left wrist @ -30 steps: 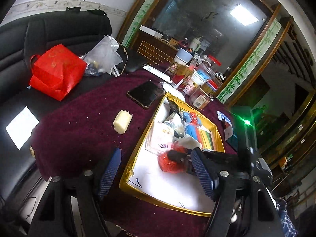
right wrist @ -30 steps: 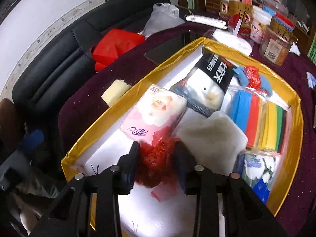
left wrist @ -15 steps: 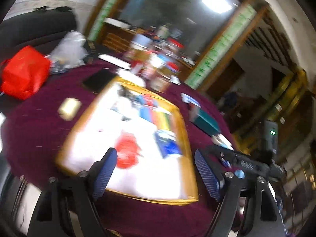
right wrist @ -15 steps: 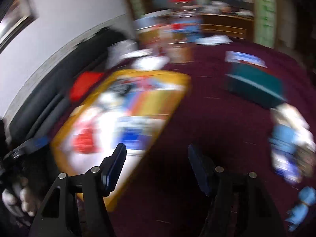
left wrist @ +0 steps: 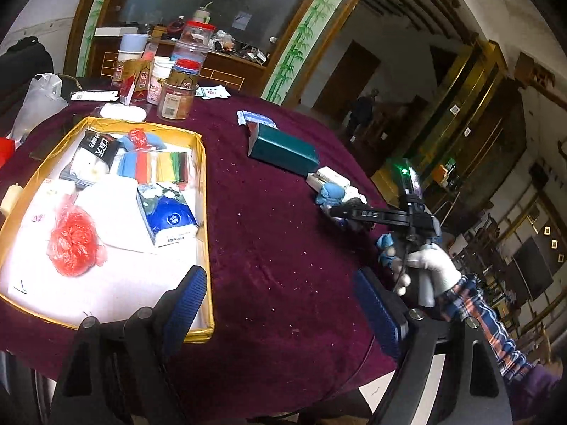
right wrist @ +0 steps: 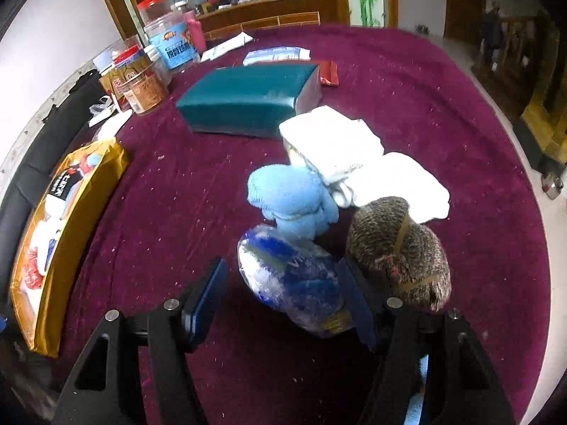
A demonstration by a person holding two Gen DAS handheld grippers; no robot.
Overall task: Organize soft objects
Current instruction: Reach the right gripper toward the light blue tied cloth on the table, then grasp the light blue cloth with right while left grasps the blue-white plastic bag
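Right gripper [right wrist: 283,294] hangs low over the maroon tablecloth [right wrist: 443,99], fingers spread wide around a plastic-wrapped blue-and-white bundle [right wrist: 290,279] at lower centre; its right pad sits against the wrap, the left stands apart. Just beyond lie a light-blue towel roll [right wrist: 290,198] and a brown speckled roll [right wrist: 400,248]. Left gripper [left wrist: 283,304] gapes empty, with the gold-rimmed tray [left wrist: 205,184] at frame left holding the red plastic bag [left wrist: 72,244].
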